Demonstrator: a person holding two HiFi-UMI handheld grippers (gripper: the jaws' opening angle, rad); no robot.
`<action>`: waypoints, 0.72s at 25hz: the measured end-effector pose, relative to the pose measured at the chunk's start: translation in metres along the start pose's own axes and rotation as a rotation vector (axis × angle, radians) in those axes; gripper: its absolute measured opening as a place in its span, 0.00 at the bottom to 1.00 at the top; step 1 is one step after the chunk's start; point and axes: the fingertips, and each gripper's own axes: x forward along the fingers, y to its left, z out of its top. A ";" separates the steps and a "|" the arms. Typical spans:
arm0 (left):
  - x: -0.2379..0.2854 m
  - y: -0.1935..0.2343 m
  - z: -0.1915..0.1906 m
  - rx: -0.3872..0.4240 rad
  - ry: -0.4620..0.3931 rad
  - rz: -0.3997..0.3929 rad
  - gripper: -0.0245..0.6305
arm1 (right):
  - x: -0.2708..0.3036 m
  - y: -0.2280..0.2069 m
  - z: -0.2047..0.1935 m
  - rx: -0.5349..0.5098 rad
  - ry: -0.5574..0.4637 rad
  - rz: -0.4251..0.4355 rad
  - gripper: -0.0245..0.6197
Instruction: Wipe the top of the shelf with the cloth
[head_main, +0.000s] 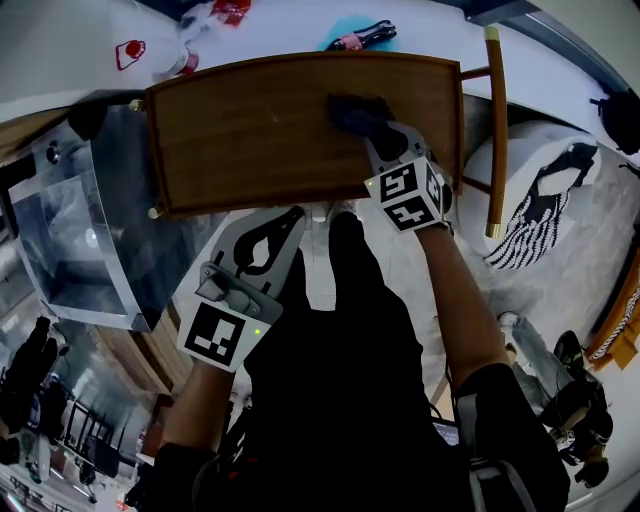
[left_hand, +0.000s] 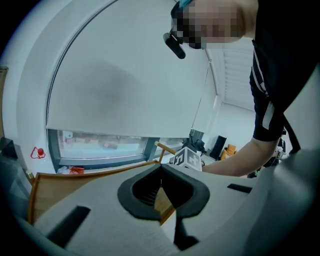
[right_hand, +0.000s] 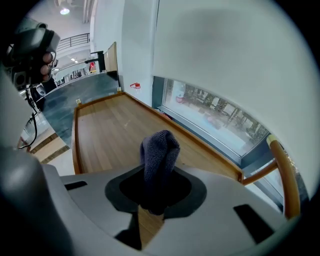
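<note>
Your wooden shelf (head_main: 260, 130) spreads below you. Your left gripper (head_main: 290, 220) hangs at its near edge, jaws together, empty. Your right gripper (head_main: 385, 140) has its jaws clamped on the dark cloth (head_main: 352, 110), over the shelf top's right part.

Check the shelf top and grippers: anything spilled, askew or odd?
Nothing stands out: the shelf top shows no spill, the cloth is clamped in the right gripper, the left gripper is shut and empty.

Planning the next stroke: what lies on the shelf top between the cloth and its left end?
Nothing: the shelf top is bare wood left of the cloth, as the head view shows.
</note>
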 end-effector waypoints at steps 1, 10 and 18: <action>0.003 -0.002 0.001 0.002 0.002 -0.004 0.07 | -0.002 -0.004 -0.003 0.005 0.001 -0.005 0.15; 0.021 -0.019 0.004 0.022 0.012 -0.037 0.07 | -0.017 -0.029 -0.027 0.044 0.014 -0.049 0.15; 0.031 -0.029 0.006 0.034 0.024 -0.055 0.07 | -0.024 -0.045 -0.044 0.063 0.044 -0.083 0.15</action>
